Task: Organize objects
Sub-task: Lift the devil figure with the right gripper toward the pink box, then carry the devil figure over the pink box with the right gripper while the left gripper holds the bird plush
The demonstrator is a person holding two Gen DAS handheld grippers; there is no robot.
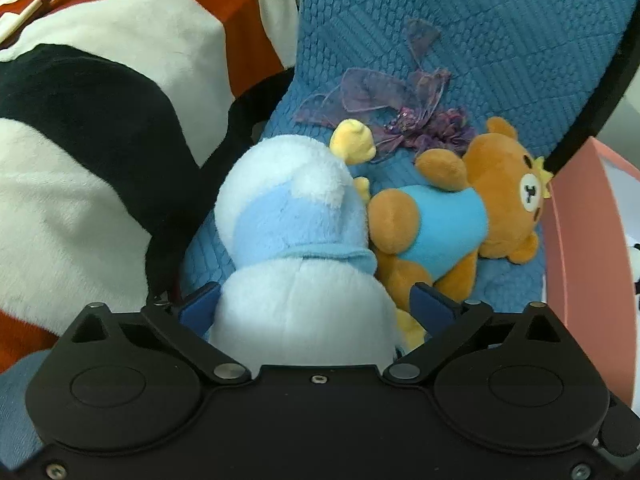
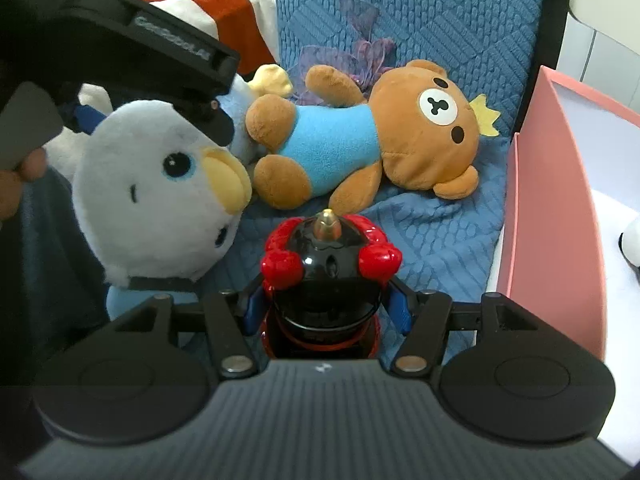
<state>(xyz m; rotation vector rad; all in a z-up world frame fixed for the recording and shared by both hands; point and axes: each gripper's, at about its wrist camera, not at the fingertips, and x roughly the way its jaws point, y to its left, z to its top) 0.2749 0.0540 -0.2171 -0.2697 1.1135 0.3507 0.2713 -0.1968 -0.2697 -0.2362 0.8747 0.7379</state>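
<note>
My left gripper (image 1: 316,304) is shut on a white and light-blue plush penguin (image 1: 296,248), gripping its head; it also shows in the right wrist view (image 2: 160,200), with the left gripper (image 2: 148,116) above it. My right gripper (image 2: 326,308) is shut on a black and red toy figure (image 2: 328,264) with a gold tip. A brown bear plush in a blue shirt (image 1: 448,220) lies on the blue cushion (image 1: 480,40), just right of the penguin, and also shows in the right wrist view (image 2: 360,132). A purple ribbon flower (image 1: 400,108) lies behind them.
A pink box (image 2: 552,208) with a white inside stands at the right, holding part of a white and black item (image 2: 632,244). A white, black and red striped blanket (image 1: 100,120) lies at the left. A black frame edge (image 1: 600,92) runs along the cushion.
</note>
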